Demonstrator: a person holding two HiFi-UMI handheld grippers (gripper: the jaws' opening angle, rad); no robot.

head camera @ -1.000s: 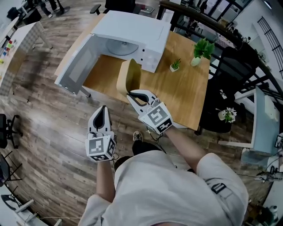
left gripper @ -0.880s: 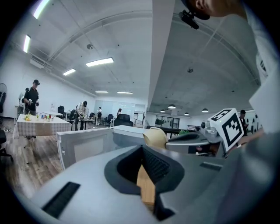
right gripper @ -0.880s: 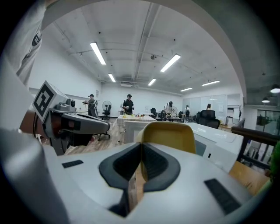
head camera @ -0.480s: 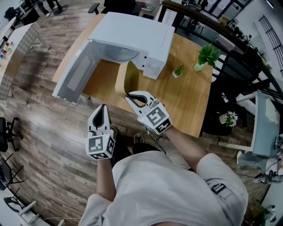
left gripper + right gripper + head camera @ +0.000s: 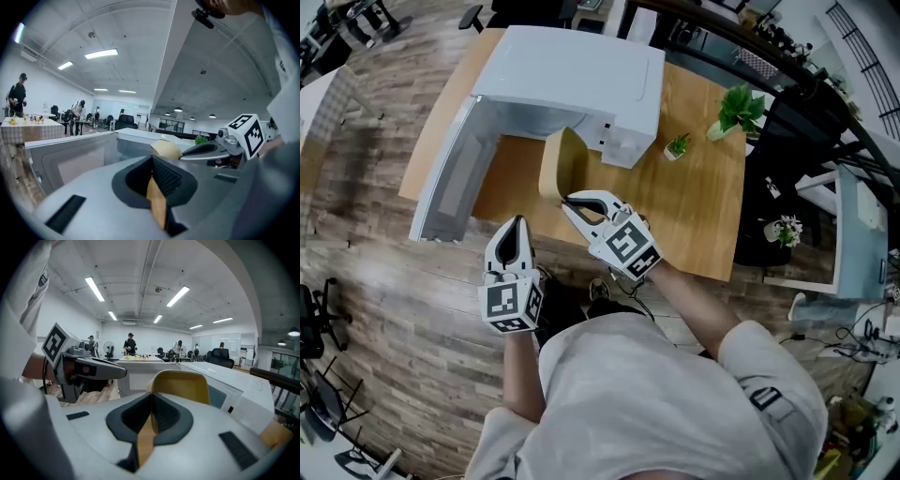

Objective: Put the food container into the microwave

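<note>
A white microwave point(image 5: 572, 70) stands on the wooden table point(image 5: 694, 206), its door point(image 5: 455, 178) swung wide open to the left. The tan food container point(image 5: 561, 167) hangs tilted on its side just in front of the microwave's opening. My right gripper point(image 5: 572, 199) is shut on the container's rim; in the right gripper view the container point(image 5: 180, 385) rises right beyond the jaws. My left gripper point(image 5: 515, 225) is shut and empty, low at the table's near edge, left of the right one. From the left gripper view the container point(image 5: 166, 149) and the door point(image 5: 70, 154) lie ahead.
Two small potted plants point(image 5: 677, 146) point(image 5: 733, 111) stand on the table to the right of the microwave. The open door juts out past the table's left edge over the wood floor. People stand at far tables point(image 5: 129, 345) in the background.
The right gripper with the container has come a little closer to the microwave's open front. The left gripper has hardly moved.
</note>
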